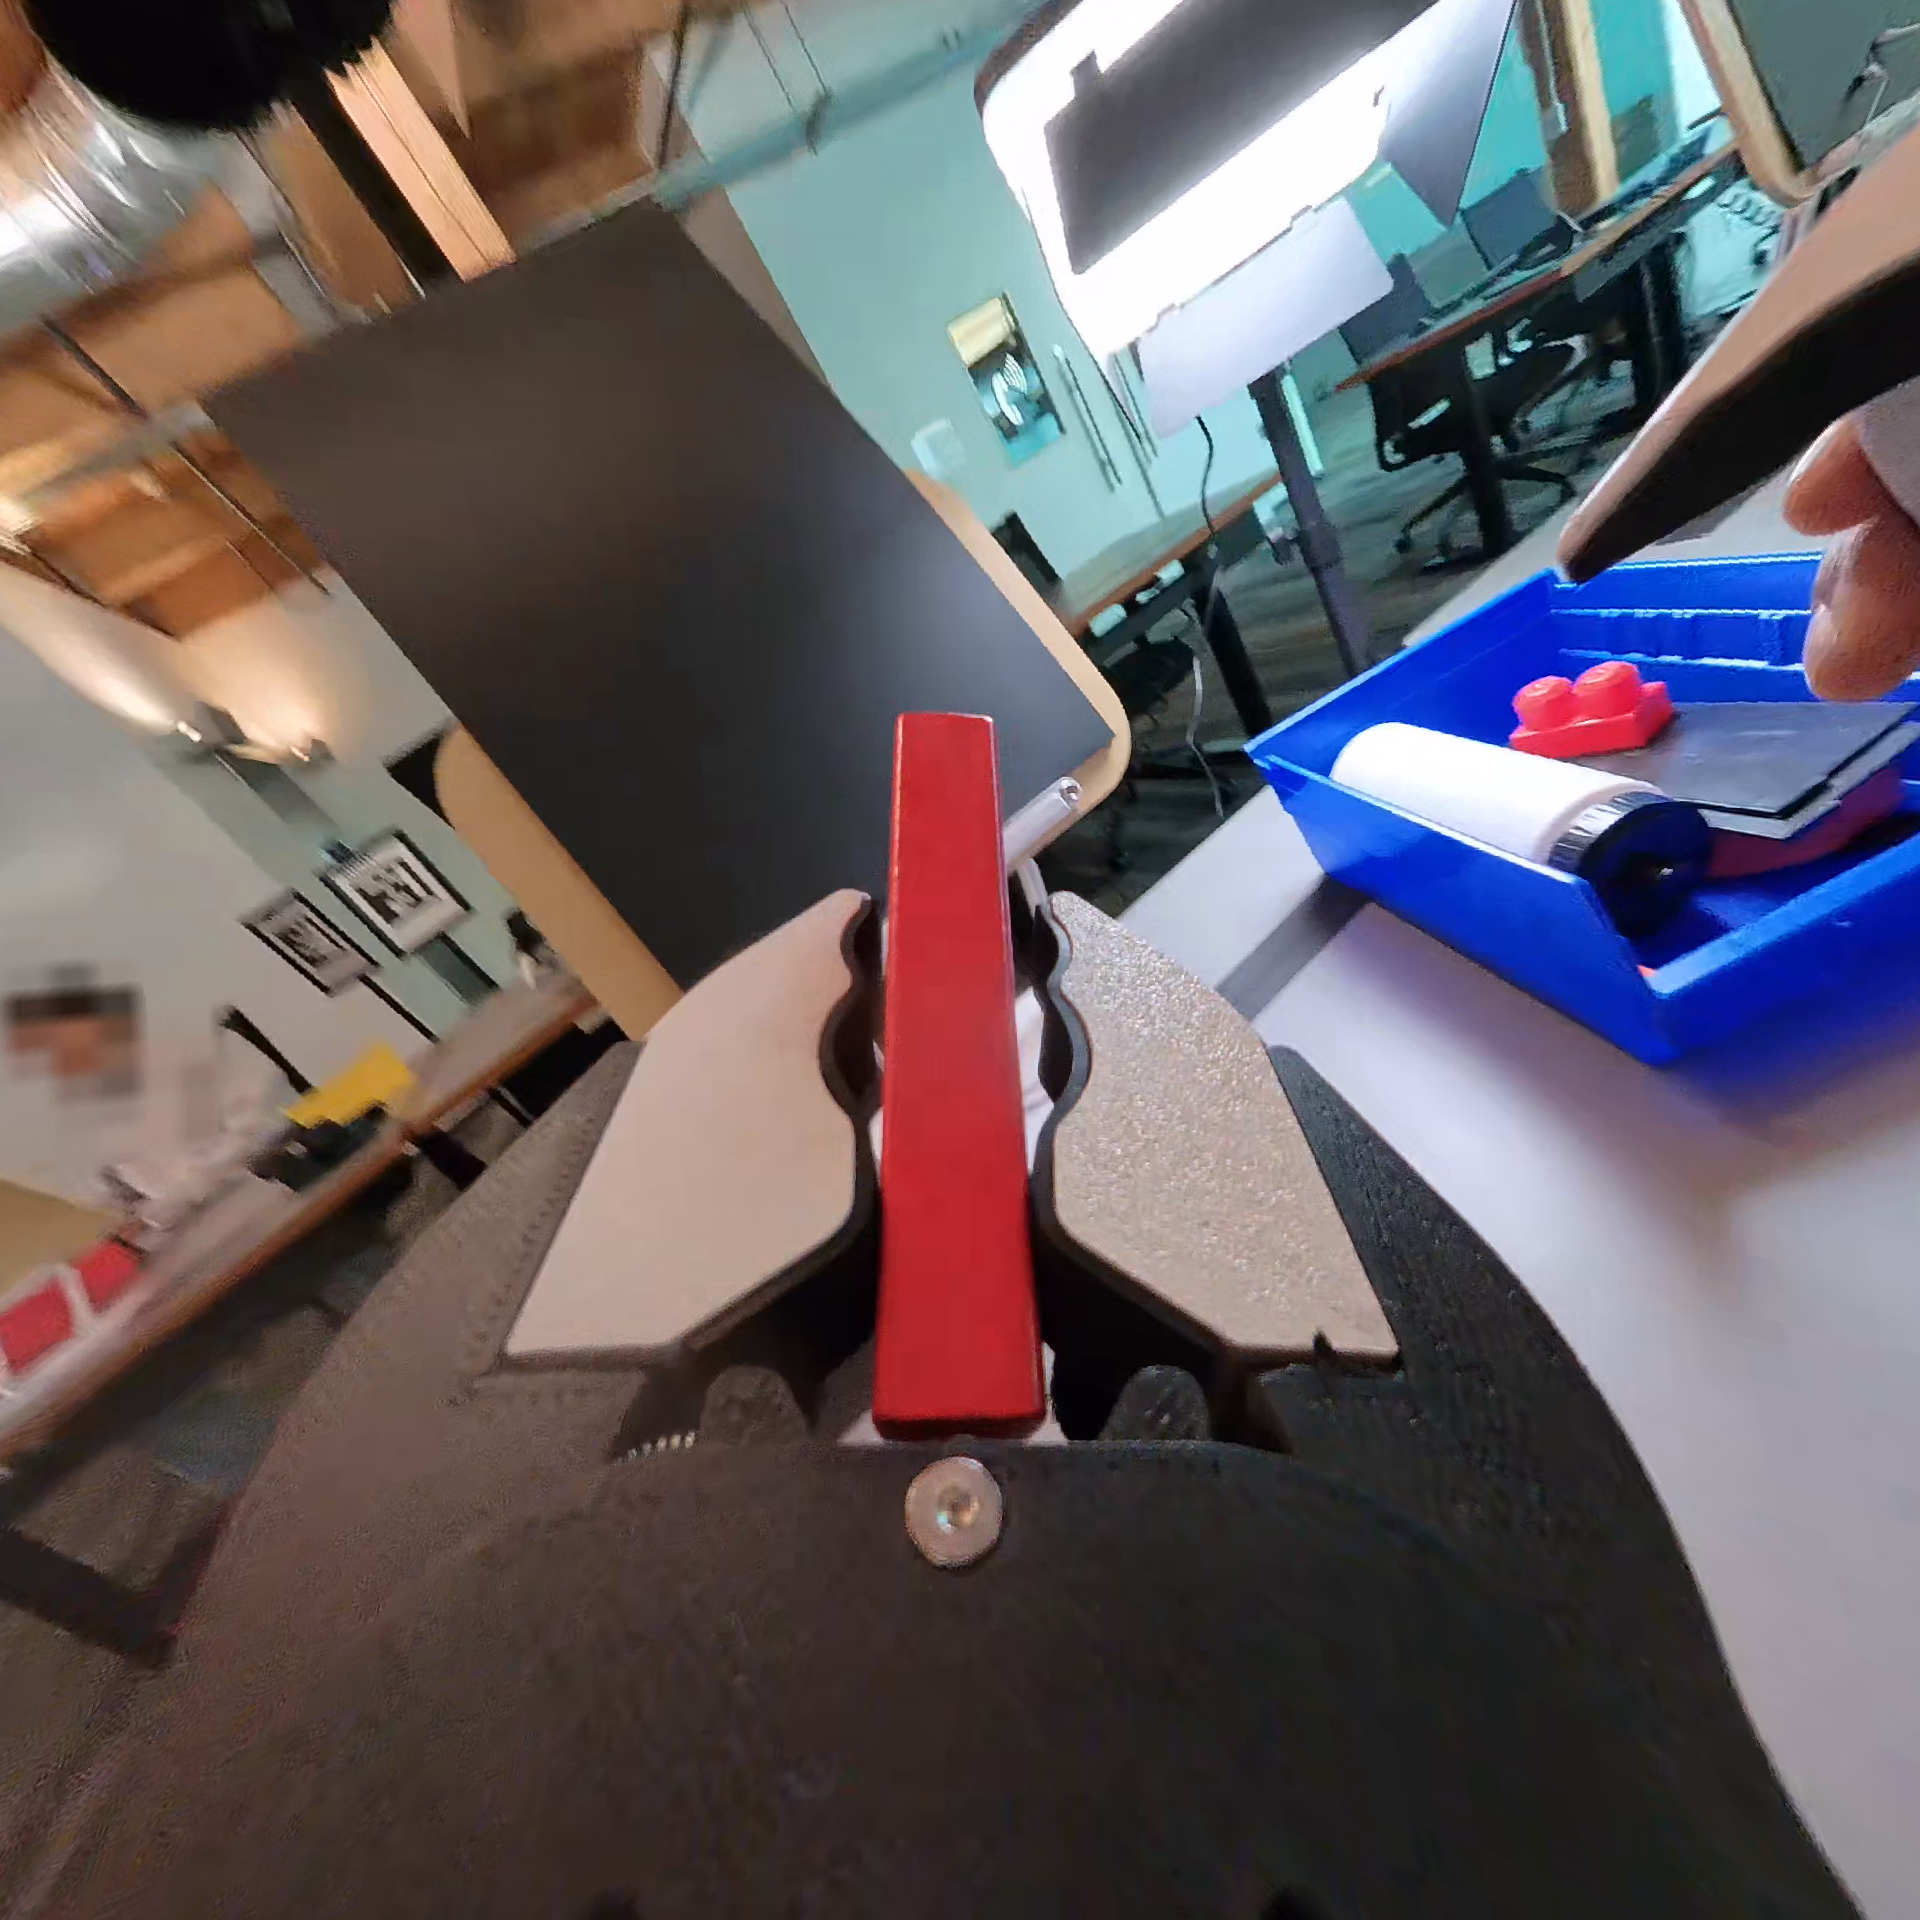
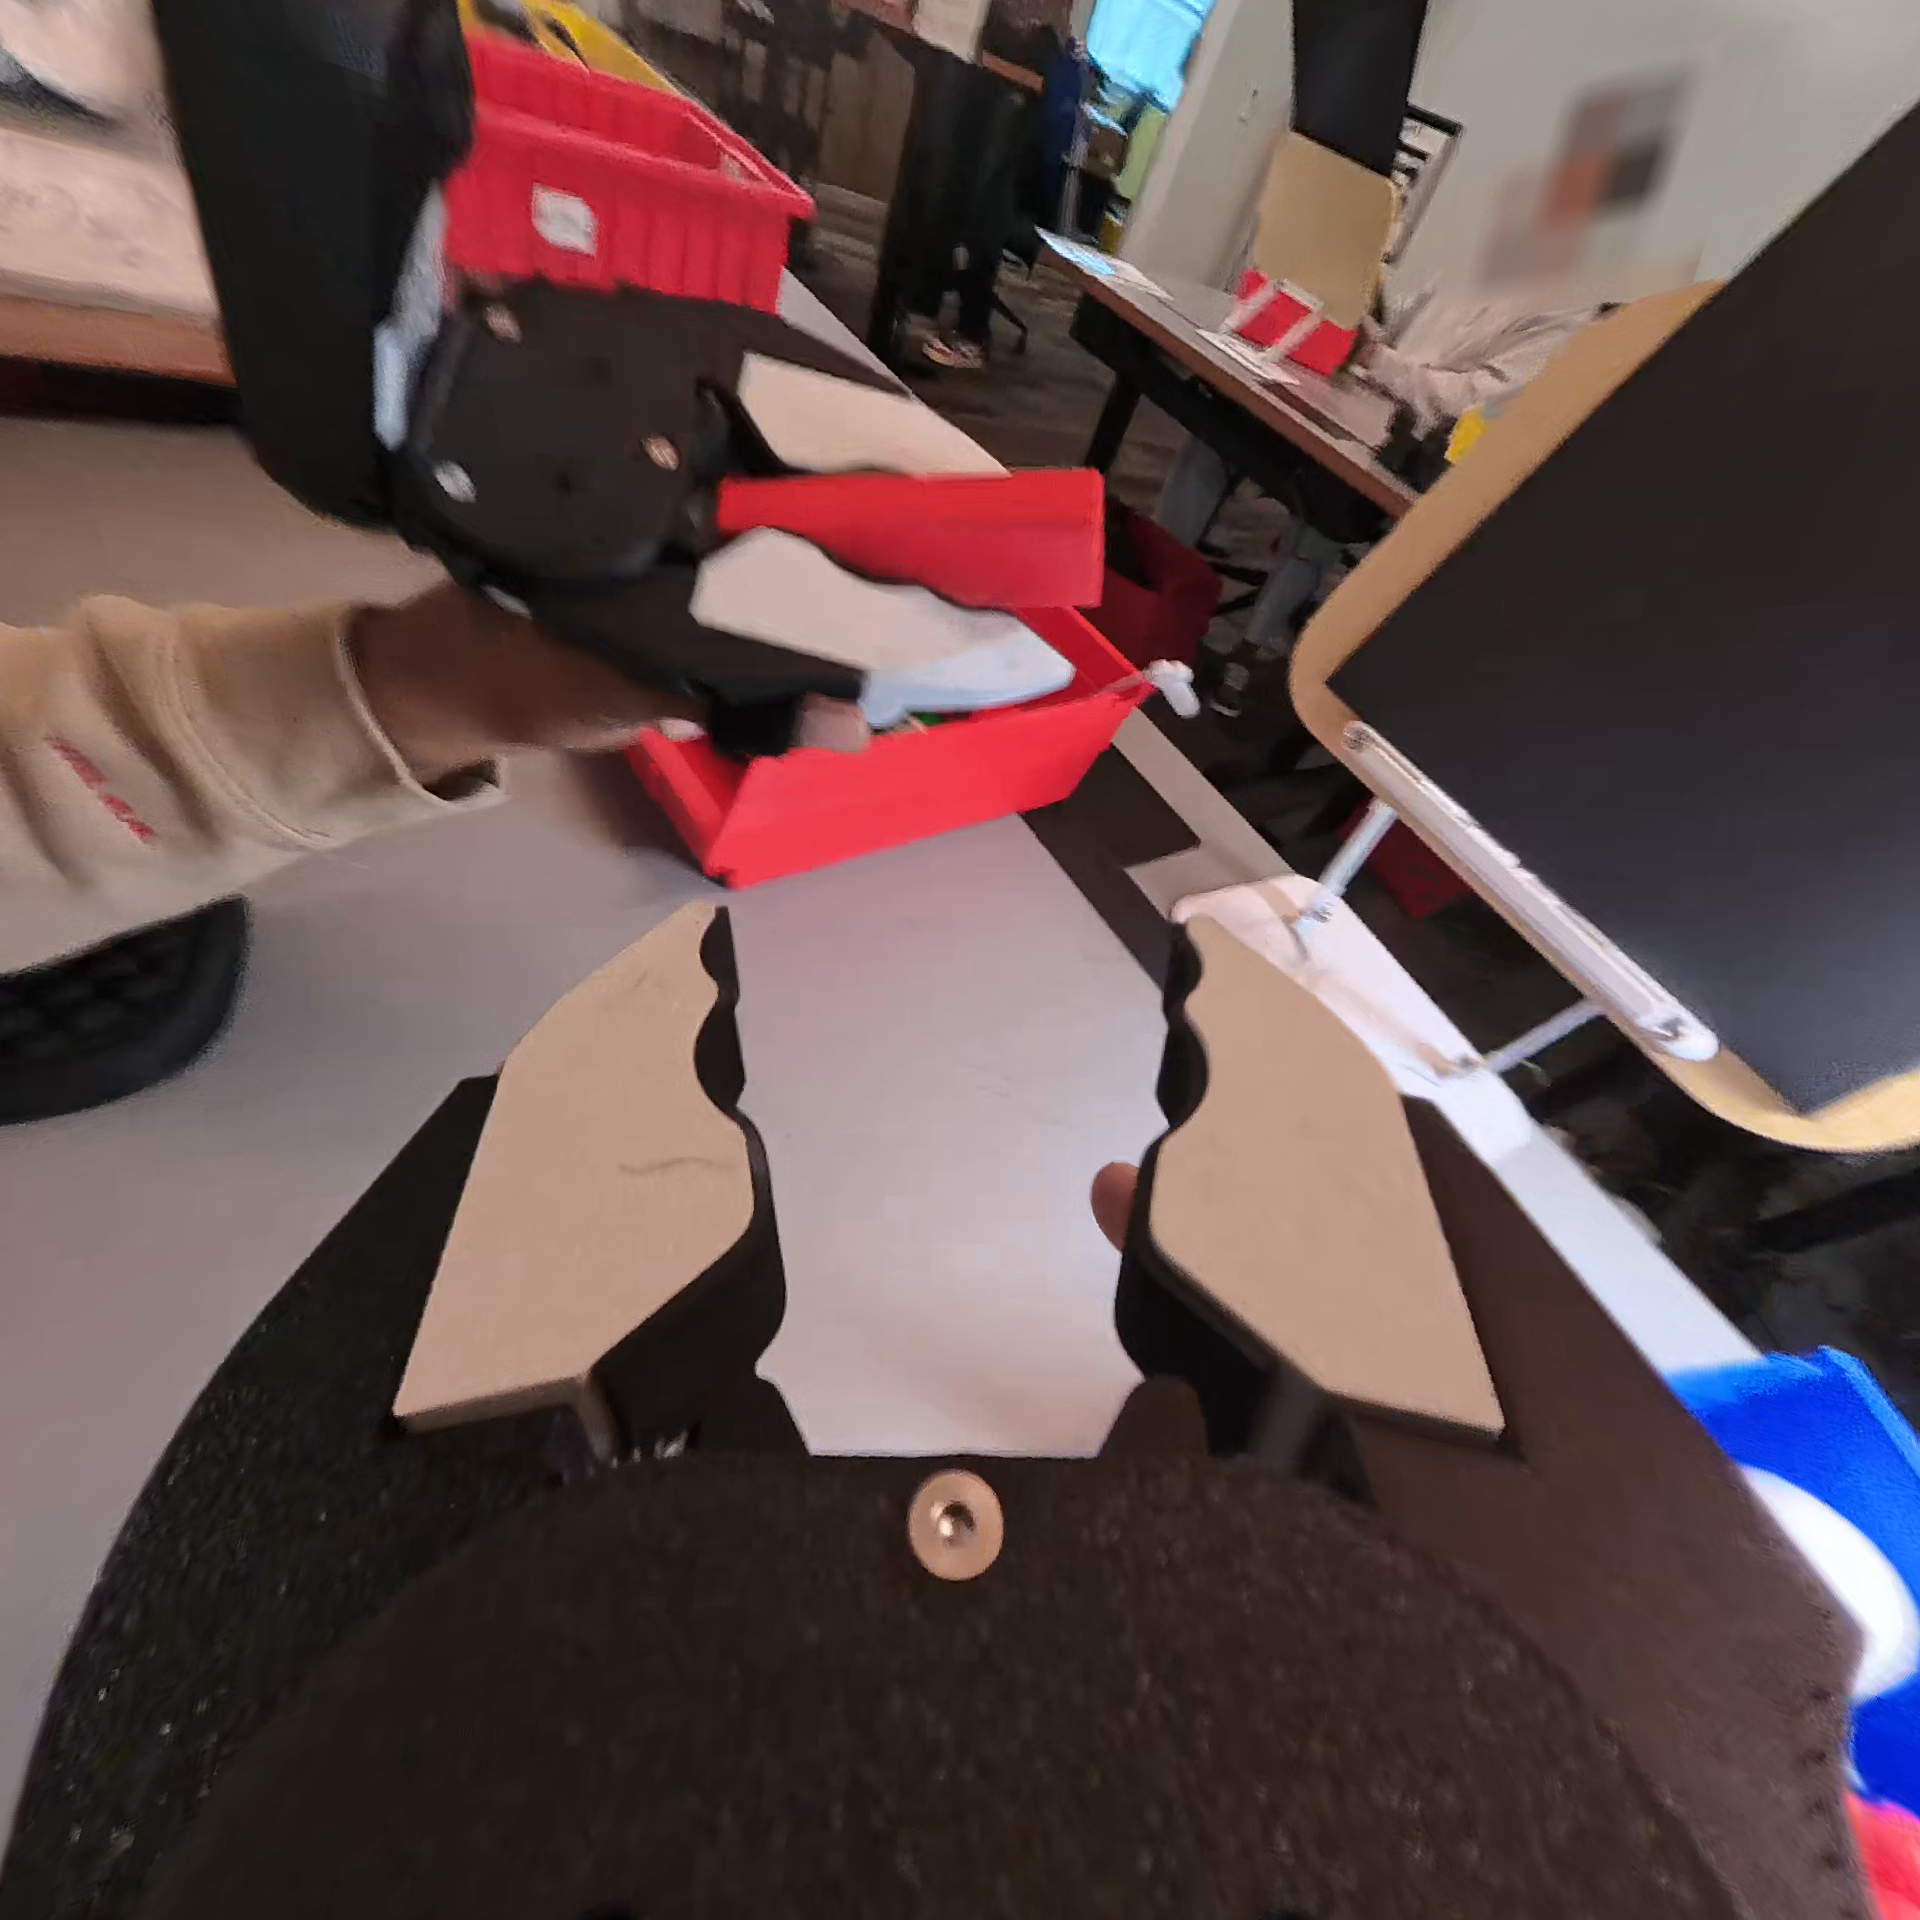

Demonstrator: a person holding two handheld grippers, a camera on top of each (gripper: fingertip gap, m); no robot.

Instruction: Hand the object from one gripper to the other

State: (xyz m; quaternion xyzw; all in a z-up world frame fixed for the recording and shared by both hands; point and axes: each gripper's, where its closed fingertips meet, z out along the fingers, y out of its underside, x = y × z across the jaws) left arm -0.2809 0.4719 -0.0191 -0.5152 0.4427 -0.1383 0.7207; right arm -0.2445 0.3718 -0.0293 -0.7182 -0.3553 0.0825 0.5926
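Red flat block (image 1: 956, 1070) is clamped between the left gripper (image 1: 951, 935) fingers, pinched on both faces, one end deep at the base of the jaws and the other sticking out past the tips. From the right wrist view the same left gripper (image 2: 935, 582) shows at upper left, held up off the grey table (image 2: 935, 1039) by a hand (image 2: 499, 675) in a beige sleeve, the red block (image 2: 935, 535) lying roughly level and pointing right. It hangs above a red bin (image 2: 883, 790) that sits on the table. Right gripper (image 2: 951, 935) is spread wide with nothing between its fingers, only bare tabletop visible through the gap; it points toward the left gripper, the two well apart. Blue bin (image 1: 1507, 894) sits on the table to the right of the left gripper, holding a white roller (image 1: 1475, 800) with a dark blue end, a small red studded brick (image 1: 1590, 707) and a flat dark slab (image 1: 1787, 748). A black board with a light wood edge (image 1: 623, 582) stands behind the table edge. Background is motion-blurred.
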